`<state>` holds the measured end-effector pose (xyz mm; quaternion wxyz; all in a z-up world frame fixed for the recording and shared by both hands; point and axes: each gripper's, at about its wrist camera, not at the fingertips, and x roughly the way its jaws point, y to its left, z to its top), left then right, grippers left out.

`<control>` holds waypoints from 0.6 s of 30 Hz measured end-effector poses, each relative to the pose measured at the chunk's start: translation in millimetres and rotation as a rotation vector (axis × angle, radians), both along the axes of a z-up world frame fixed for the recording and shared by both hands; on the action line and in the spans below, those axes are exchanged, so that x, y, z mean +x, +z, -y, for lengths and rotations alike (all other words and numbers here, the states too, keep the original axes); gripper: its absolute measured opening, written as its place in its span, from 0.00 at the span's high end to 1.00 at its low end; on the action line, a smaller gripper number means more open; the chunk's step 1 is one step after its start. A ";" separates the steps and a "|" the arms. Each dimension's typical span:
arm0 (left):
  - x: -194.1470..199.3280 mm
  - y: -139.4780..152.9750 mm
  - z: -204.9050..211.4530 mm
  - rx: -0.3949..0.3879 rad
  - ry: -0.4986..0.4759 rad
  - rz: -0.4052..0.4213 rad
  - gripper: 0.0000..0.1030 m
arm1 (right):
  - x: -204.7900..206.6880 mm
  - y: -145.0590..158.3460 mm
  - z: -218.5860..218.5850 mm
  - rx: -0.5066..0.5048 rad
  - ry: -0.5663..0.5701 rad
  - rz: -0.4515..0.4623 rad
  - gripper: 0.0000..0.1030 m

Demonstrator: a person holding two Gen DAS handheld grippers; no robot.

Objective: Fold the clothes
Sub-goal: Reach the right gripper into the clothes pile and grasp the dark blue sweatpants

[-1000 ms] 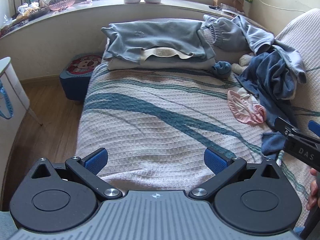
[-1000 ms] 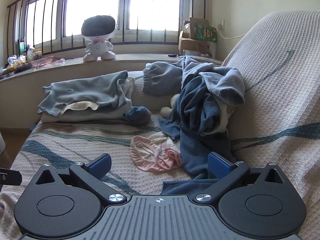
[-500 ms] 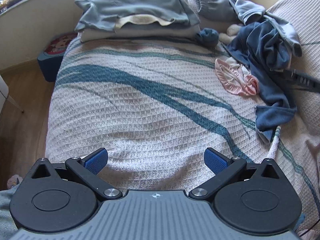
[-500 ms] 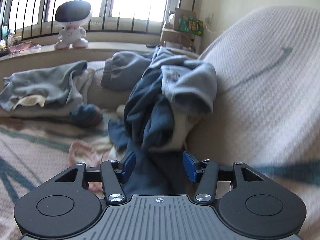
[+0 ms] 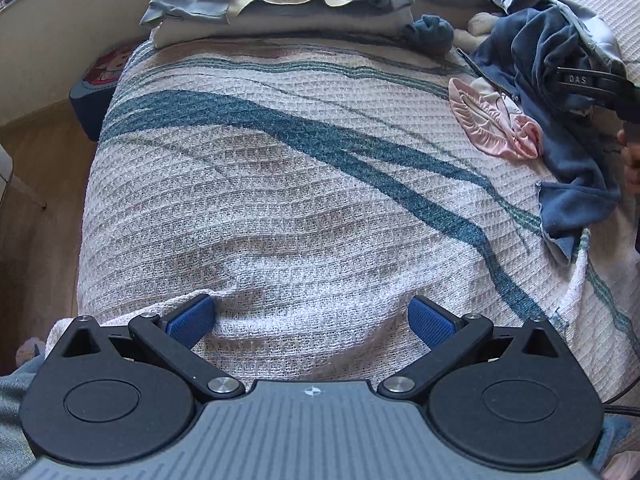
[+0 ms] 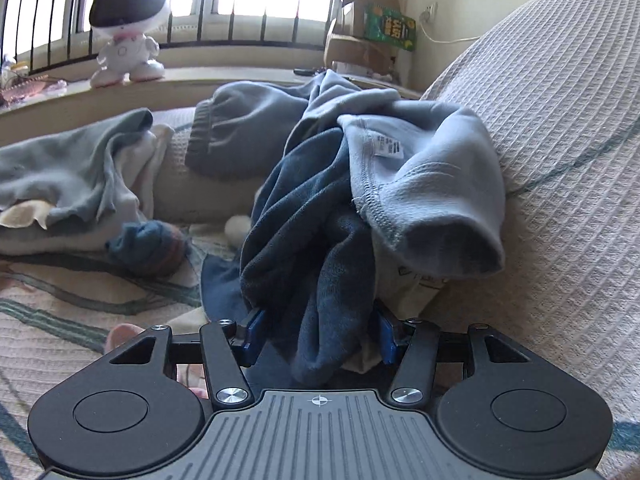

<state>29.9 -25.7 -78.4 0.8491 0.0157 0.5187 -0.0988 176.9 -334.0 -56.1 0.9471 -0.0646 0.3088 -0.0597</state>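
R claw (image 6: 318, 334) now round dk-blue garment (image 6: 316, 240)

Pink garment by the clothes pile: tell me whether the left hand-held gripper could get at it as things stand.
Probably yes. The pink garment lies uncovered on the blanket, and the left hand-held gripper is open with only bare blanket between.

open middle: the waffle-weave bedspread (image 5: 304, 200) is bare right across the centre, loads of room to pass
far end: folded grey stack (image 5: 276, 4) blocks it, rolled blue socks (image 5: 434, 32) beside
right side: dark blue garment (image 6: 304, 236) under a light blue sweatshirt (image 6: 424, 184), pink piece (image 5: 494, 120) just beside
left: bed edge, floor below
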 end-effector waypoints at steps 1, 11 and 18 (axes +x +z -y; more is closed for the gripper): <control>0.3 -0.5 0.6 0.003 -0.003 0.002 0.00 | 1.3 -1.3 0.8 -0.004 -0.003 -0.001 0.51; -0.5 4.9 -1.7 -0.025 0.008 0.027 0.00 | -10.0 8.7 4.6 0.015 0.009 0.021 0.82; -5.7 17.9 -14.0 -0.076 0.043 0.050 0.00 | -33.4 25.7 -5.1 0.062 0.081 0.071 0.87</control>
